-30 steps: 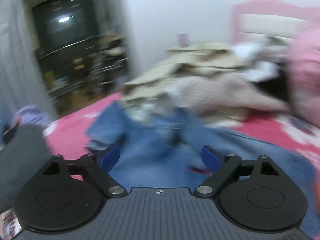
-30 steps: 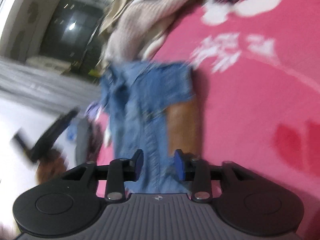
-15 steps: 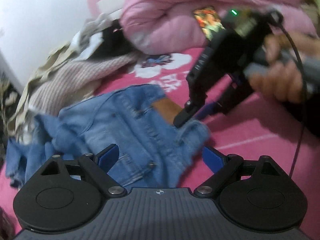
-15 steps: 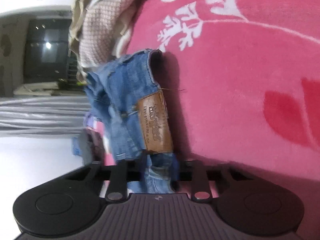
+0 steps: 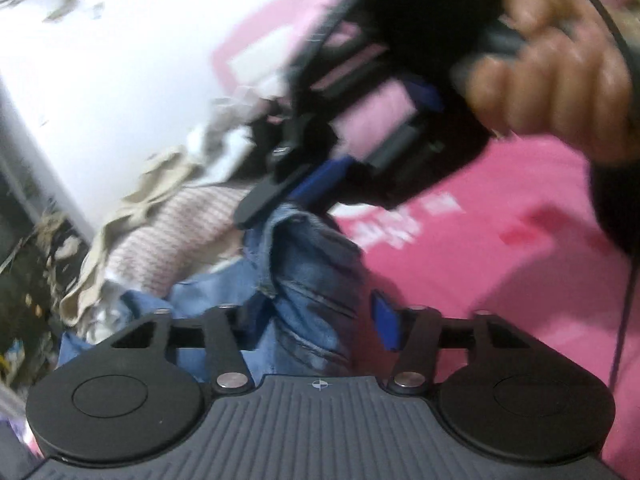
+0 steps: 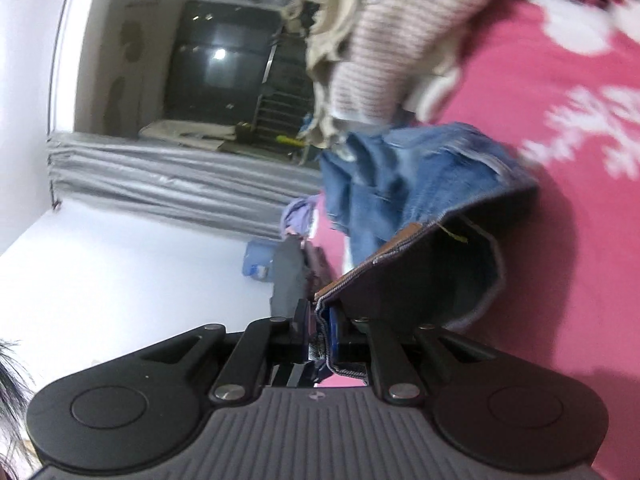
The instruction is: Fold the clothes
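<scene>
Blue jeans (image 5: pixel 312 272) lie crumpled on a pink bedspread (image 5: pixel 480 260). My left gripper (image 5: pixel 316 316) has a fold of the denim between its fingers and its jaws are closing. A gap still shows beside the right pad, and the left pad is hidden by cloth. My right gripper (image 6: pixel 320 332) is shut on the waistband of the jeans (image 6: pixel 400 184), near the brown leather patch (image 6: pixel 400 240), and holds that edge off the bedspread (image 6: pixel 560 240). The left wrist view also shows the right gripper (image 5: pixel 280 196) pinching the denim's top edge, with a person's hand (image 5: pixel 560 92) on its handle.
A pile of other clothes (image 5: pixel 168 232), striped knit and beige cloth, lies just behind the jeans near the white wall. The same clothes pile (image 6: pixel 380 60) shows in the right wrist view, with a dark window and grey curtain (image 6: pixel 180 184) beyond. A cable (image 5: pixel 624 320) hangs at the right.
The right gripper has shut on the waistband and raised it off the bed. The left gripper has come in over the jeans and its jaws have narrowed around a fold.
</scene>
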Tool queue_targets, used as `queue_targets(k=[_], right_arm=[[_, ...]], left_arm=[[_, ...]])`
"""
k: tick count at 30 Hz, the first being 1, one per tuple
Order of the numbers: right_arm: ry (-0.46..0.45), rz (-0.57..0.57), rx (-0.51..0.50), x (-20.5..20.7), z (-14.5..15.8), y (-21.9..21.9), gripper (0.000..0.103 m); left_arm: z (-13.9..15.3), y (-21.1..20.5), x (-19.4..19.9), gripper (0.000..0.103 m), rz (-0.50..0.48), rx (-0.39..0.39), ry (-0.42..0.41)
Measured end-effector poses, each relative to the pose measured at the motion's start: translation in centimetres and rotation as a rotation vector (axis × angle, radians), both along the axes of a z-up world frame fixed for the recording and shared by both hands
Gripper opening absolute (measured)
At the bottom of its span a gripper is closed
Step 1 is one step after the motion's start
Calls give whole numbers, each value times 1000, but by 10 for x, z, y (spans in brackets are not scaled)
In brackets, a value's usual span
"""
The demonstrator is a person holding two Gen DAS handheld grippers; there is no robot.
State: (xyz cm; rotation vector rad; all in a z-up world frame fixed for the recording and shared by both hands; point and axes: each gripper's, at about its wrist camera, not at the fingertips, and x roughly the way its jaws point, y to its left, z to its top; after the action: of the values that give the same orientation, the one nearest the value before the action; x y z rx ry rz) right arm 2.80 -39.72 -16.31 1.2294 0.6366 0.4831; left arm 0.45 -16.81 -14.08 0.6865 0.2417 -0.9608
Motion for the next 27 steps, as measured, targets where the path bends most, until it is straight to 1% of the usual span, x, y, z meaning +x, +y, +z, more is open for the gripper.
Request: queue_targets(k=[1, 3, 4, 7, 8, 10, 12, 13, 15, 17, 18, 20, 22, 24, 27], right_arm=[[-11, 1, 3, 4, 3, -2, 13], [-29, 2, 10, 11, 10, -8, 15], [-30, -3, 16, 14, 11, -12, 17], [-44, -18, 27, 12, 13, -26, 24], [-62, -46, 30, 8, 13, -33, 27], [-101, -125, 27, -5, 11, -45, 45], [-103, -199, -27, -16, 6, -57, 50], [-88, -226, -80, -20, 4, -60, 50], [-3, -231, -285, -16, -1, -56, 50], [50, -185, -449, -5, -7, -41, 50], [69, -154, -488, 2, -11, -34, 50], [98, -102, -477, 18, -23, -19, 51], [130, -78, -466, 35, -33, -7, 51], [152, -92, -478, 52, -40, 2, 51], [177, -160, -464, 70, -48, 6, 52]], left_arm=[[5, 2, 9, 30, 19, -30, 15], [14, 3, 25, 21, 56, -72, 41], [19, 4, 34, 17, 74, -95, 62], [28, 4, 60, 12, 139, -159, 142], [31, 5, 68, 12, 166, -181, 171], [36, 10, 83, 12, 215, -231, 213], [42, 16, 96, 11, 264, -279, 247], [45, 19, 103, 11, 287, -302, 262], [50, 24, 115, 11, 327, -339, 281], [53, 26, 125, 11, 358, -359, 290], [54, 26, 128, 11, 367, -363, 292], [55, 25, 135, 11, 381, -367, 296], [54, 23, 138, 11, 390, -369, 295], [54, 22, 140, 11, 394, -376, 293], [54, 21, 144, 11, 396, -388, 291]])
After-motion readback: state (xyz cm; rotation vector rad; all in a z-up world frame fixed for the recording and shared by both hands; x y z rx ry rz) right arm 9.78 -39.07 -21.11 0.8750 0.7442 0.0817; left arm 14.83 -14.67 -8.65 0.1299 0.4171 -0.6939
